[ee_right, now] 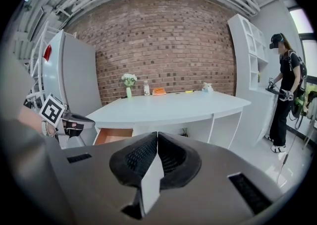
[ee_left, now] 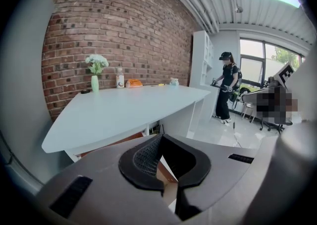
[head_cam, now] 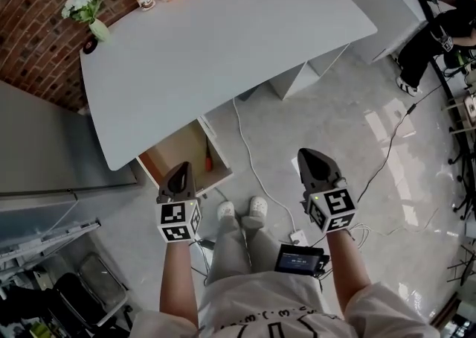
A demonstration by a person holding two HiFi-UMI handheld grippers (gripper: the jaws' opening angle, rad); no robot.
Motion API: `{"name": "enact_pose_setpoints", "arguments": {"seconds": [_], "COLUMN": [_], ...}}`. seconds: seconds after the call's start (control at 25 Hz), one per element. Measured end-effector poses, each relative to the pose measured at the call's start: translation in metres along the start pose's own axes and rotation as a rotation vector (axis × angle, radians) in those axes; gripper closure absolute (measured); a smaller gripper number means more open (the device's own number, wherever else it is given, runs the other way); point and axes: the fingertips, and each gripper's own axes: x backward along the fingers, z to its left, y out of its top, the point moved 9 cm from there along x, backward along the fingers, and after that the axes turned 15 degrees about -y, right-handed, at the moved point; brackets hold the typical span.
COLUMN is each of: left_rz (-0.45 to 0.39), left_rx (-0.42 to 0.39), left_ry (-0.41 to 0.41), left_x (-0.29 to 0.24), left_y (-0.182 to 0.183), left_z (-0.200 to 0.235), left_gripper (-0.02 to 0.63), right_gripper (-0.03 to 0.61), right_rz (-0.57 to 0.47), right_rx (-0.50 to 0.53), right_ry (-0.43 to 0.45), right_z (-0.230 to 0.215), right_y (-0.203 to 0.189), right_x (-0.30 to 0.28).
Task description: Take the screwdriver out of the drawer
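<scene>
Screwdriver with a slim orange-red handle (head_cam: 209,158) lies along the right wall of the open wooden drawer (head_cam: 177,152), beneath the white tabletop's (head_cam: 223,53) near edge. The left tongs (head_cam: 180,171) and right tongs (head_cam: 312,159) hover closed and empty. The reach looks barely begun. Next, one pair must open and descend over the handle.
</scene>
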Motion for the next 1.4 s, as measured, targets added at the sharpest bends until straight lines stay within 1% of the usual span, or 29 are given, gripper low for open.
{"name": "enact_pose_setpoints", "arguments": {"seconds": [0.2, 0.36, 0.48, 0.64, 0.84, 1.04, 1.08, 1.12, 1.16, 1.2, 1.28, 1.4], "left_rz": [0.035, 0.073, 0.104, 0.142, 0.218, 0.296, 0.310, 0.325, 0.338, 0.352, 0.382, 0.438], "left_rx": [0.016, 0.016, 0.010, 0.015, 0.066, 0.089, 0.102, 0.120, 0.139, 0.156, 0.175, 0.181], "left_ry": [0.005, 0.000, -0.024, -0.053, -0.099, -0.157, -0.164, -0.170, -0.174, -0.175, -0.173, -0.180], "left_x": [-0.018, -0.035, -0.052, -0.077, -0.103, -0.129, -0.134, -0.139, -0.144, -0.149, -0.159, -0.176], "left_y": [-0.029, -0.050, -0.063, -0.081, -0.108, -0.131, -0.136, -0.140, -0.143, -0.146, -0.152, -0.161], "left_z": [0.018, 0.031, 0.037, 0.046, 0.056, 0.067, 0.071, 0.075, 0.078, 0.081, 0.085, 0.089], "left_gripper": [0.600, 0.601, 0.600, 0.600, 0.600, 0.598, 0.593, 0.574, 0.536, 0.518, 0.515, 0.515], "right_gripper": [0.558, 0.558, 0.558, 0.558, 0.558, 0.558, 0.558, 0.558, 0.558, 0.558, 0.558, 0.558], "right_rz": [0.030, 0.058, 0.072, 0.081, 0.102, 0.126, 0.135, 0.146, 0.159, 0.172, 0.201, 0.249], "right_rx": [0.022, 0.039, 0.051, 0.048, 0.047, 0.038, 0.031, 0.022, 0.012, 0.004, -0.002, 0.017], "right_ry": [-0.002, 0.026, 0.042, 0.041, 0.040, 0.019, 0.014, 0.011, 0.008, 0.006, 0.001, -0.009], "right_z": [0.005, 0.015, 0.019, 0.022, 0.028, 0.034, 0.035, 0.036, 0.036, 0.035, 0.034, 0.032], "right_y": [-0.028, -0.052, -0.068, -0.088, -0.118, -0.148, -0.153, -0.158, -0.162, -0.166, -0.174, -0.189], "right_x": [-0.023, -0.040, -0.052, -0.068, -0.086, -0.107, -0.112, -0.116, -0.121, -0.126, -0.136, -0.152]}}
